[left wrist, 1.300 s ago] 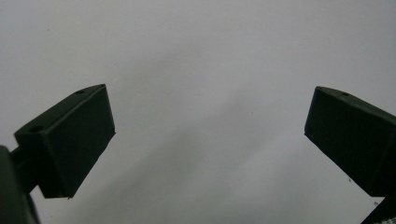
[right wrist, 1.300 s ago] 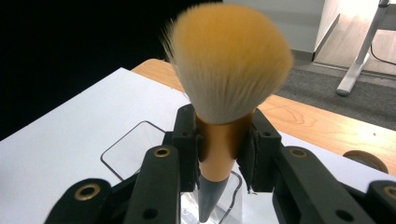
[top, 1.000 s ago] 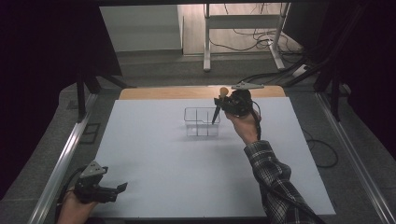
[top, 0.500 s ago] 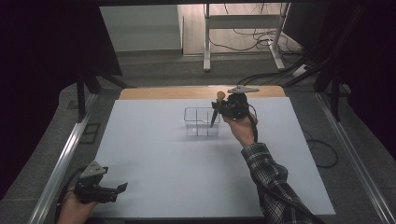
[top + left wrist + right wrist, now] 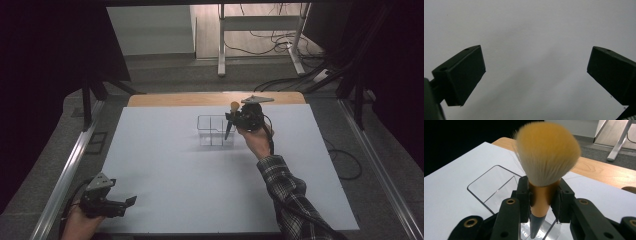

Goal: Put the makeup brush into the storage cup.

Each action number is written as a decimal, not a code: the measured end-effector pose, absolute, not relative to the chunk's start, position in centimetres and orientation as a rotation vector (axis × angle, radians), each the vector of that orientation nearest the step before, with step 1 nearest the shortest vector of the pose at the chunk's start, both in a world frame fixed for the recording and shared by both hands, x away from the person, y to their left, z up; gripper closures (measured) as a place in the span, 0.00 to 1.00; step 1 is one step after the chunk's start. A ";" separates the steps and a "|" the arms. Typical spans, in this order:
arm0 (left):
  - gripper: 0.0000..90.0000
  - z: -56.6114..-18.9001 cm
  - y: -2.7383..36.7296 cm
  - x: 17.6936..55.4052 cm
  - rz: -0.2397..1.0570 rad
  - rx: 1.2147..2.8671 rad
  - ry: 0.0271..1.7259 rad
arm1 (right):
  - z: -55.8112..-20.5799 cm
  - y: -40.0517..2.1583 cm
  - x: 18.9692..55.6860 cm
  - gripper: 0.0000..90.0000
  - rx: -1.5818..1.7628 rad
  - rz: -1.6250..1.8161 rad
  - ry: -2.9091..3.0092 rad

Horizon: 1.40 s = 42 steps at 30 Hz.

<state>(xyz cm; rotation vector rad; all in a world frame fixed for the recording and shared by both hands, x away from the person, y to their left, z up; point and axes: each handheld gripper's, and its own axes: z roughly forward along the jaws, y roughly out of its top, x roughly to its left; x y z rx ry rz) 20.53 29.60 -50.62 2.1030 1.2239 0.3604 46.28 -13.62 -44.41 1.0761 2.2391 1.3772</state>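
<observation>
Makeup brush (image 5: 544, 170) with orange-tipped bristles stands upright, clamped by its copper ferrule in the right claw (image 5: 541, 202), pointed grey handle aimed down into the clear acrylic divided organiser (image 5: 215, 131) below it, while the left claw (image 5: 534, 75) idles, spread apart, over bare white worktop (image 5: 200, 190).

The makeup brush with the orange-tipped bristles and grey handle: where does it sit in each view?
High view: makeup brush upper centre, bristles up, in the right gripper, handle tip over the clear plastic divided box.
Left gripper view: white table sheet between open jaws; no brush here.
Right gripper view: brush centre, clamped at its orange collar.
Shared landmark: the clear box.
</observation>
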 end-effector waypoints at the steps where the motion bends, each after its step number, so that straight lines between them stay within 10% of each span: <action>1: 0.02 -50.6 29.6 20.5 0.360 2.103 1.223 | -44.5 -13.6 46.3 0.77 1.079 1.377 2.242; 12: 0.02 -50.6 29.6 20.5 0.361 2.104 1.221 | -45.2 -12.9 46.1 0.75 1.050 1.340 2.283; 29: 0.02 -50.6 29.6 20.5 0.362 2.105 1.220 | -44.6 -12.6 46.3 0.25 1.035 1.251 2.295; 42: 0.02 -50.6 29.5 20.5 0.361 2.108 1.219 | -44.3 -12.7 46.6 0.06 1.054 1.238 2.341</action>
